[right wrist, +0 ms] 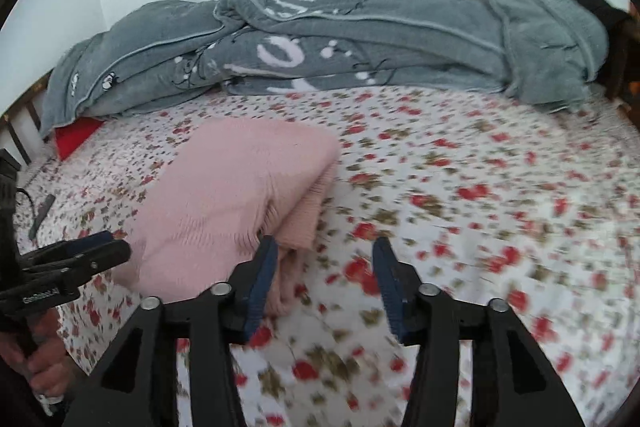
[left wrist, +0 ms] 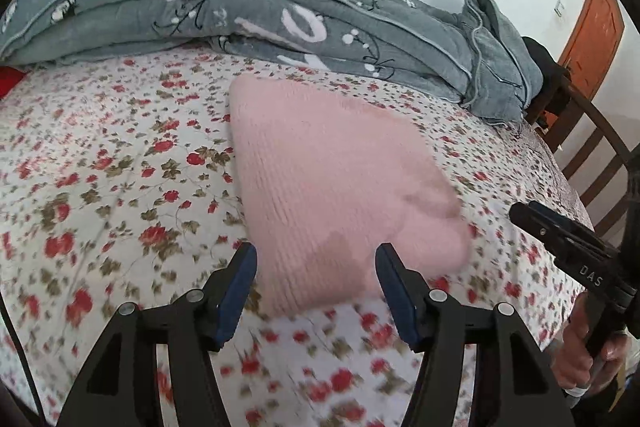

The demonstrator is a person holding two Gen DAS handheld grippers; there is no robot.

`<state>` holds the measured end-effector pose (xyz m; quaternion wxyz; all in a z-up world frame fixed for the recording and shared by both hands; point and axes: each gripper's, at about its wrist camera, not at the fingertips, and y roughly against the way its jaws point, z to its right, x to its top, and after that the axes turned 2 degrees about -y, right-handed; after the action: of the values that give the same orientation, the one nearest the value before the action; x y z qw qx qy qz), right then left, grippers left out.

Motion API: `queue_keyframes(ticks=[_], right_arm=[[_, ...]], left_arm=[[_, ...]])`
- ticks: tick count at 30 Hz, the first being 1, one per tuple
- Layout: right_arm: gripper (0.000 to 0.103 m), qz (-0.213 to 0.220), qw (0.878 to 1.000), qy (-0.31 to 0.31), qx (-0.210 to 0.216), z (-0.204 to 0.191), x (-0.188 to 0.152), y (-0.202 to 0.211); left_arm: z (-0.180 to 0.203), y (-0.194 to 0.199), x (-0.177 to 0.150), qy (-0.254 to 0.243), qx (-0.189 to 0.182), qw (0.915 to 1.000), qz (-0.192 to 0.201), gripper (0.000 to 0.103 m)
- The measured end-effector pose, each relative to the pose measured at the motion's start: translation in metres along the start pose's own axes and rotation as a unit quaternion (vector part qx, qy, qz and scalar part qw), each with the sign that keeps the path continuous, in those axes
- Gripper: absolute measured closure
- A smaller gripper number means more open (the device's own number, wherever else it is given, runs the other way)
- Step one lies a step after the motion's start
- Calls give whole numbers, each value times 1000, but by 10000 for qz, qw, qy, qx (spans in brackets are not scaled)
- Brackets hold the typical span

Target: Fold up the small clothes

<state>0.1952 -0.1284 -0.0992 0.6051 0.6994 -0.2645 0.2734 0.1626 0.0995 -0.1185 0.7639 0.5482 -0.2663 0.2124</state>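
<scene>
flanking pink sweater [left wrist: 336,183] — tongs apart

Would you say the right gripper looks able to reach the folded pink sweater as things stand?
Probably yes: the right gripper is open and empty, the pink sweater lies just beside its left finger on the floral sheet, and nothing stands between them.

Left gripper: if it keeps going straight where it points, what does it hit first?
Most likely the folded pink sweater, whose near edge lies between the open fingers of the left gripper. It may meet the floral bedsheet just short of it; depth is unclear.
</scene>
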Motion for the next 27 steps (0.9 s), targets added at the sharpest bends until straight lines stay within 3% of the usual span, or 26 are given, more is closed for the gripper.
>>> queue_keyframes(ticks=[4,9,11,13,22,27], right_arm=[[31,75,9999,-15,-94,6,-7,39],[28,65,9997,-70,-236,11,-19,82],[18,120,9993,-99,-345,14,-24,100],[7,285,9987,-63,-416,16,-30,118],[1,574,9961,55,-665,16,-51,179],[1,722,9954,-25,-627,19,-54,201]], left_arm=[[19,33,-3,-147,228,9995,172,40],[43,75,-9,-256,452,9982,312,26],[54,92,-11,-272,558,9974,352,25],[61,107,-15,-314,617,9966,445,19],[84,149,-35,-380,893,9926,726,14],[93,160,-39,-335,823,9926,827,12]])
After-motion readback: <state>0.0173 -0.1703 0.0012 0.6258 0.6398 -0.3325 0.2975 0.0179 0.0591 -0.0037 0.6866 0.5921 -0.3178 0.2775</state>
